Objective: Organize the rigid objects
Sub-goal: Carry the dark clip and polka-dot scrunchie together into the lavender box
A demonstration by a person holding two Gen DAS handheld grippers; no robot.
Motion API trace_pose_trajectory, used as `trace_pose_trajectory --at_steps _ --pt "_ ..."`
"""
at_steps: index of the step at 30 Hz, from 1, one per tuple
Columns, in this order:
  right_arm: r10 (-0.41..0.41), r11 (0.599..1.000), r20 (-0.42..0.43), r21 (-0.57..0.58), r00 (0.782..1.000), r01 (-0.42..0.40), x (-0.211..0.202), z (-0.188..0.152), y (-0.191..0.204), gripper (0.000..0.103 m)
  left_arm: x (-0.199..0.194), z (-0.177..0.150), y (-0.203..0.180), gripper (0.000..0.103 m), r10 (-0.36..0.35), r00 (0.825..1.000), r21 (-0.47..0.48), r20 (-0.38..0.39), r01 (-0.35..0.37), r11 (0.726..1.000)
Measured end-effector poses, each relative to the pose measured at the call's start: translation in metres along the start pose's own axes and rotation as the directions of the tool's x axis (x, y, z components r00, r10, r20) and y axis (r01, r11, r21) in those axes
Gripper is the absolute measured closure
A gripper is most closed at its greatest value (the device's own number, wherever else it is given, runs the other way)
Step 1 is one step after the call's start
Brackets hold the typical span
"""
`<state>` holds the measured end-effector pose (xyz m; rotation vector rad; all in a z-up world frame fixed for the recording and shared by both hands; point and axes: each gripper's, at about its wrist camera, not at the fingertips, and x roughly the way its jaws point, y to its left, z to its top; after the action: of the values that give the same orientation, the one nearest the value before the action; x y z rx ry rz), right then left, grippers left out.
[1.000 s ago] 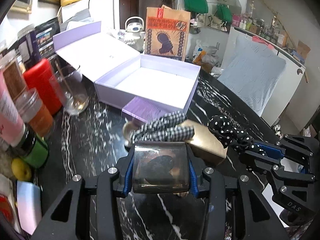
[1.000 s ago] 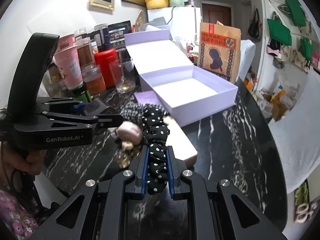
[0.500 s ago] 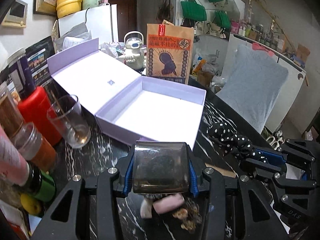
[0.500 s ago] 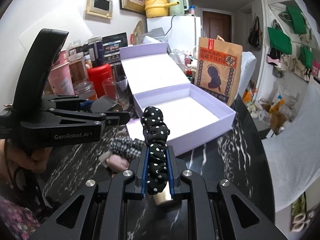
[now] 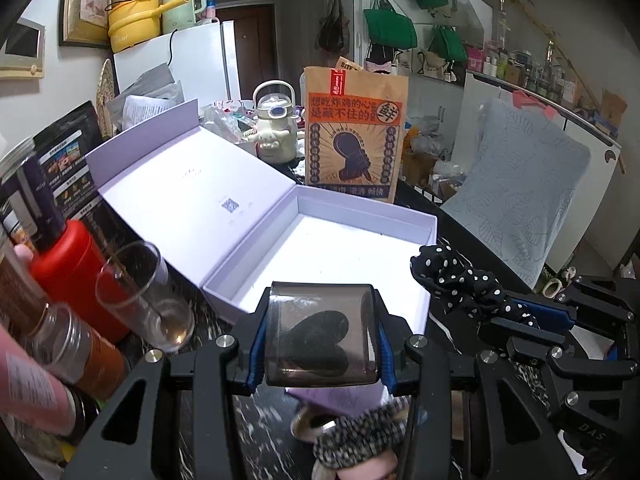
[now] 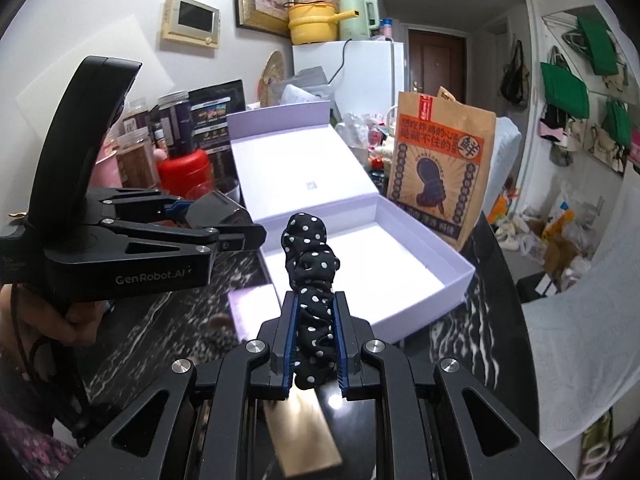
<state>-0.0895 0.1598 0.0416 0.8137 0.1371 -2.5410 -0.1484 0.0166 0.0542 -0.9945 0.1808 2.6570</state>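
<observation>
Checked scrunchie (image 5: 362,436) and pink item (image 5: 360,466) — blurred, half hidden beneath the left tool (image 5: 322,336) — cut off below

- Brown paper bag (image 5: 354,134) printed in orange and navy stands upright on the black marble table (image 6: 486,344)
- Cream kettle (image 5: 275,128) sits just left of the bag
- White fridge (image 5: 176,60) stands behind and left of the bag, topped by a yellow pot (image 5: 134,26)
- Red canister (image 5: 76,276) and drinking glass (image 5: 142,296) stand well left of the bag
</observation>
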Motion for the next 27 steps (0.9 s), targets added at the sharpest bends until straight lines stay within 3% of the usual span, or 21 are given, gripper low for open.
trace_pose_trajectory --at_steps 13,27 --pt "-0.029 1.000 0.019 -0.006 0.999 0.030 0.026 0.032 -0.023 0.087 0.026 0.042 0.009 0.060 0.000 0.999 0.026 0.044 -0.001 1.000" --pt "-0.054 0.999 0.004 -0.011 0.999 0.054 0.060 0.056 -0.048 0.087 0.062 0.067 0.012 0.060 -0.026 1.000 0.045 0.011 0.026 0.999"
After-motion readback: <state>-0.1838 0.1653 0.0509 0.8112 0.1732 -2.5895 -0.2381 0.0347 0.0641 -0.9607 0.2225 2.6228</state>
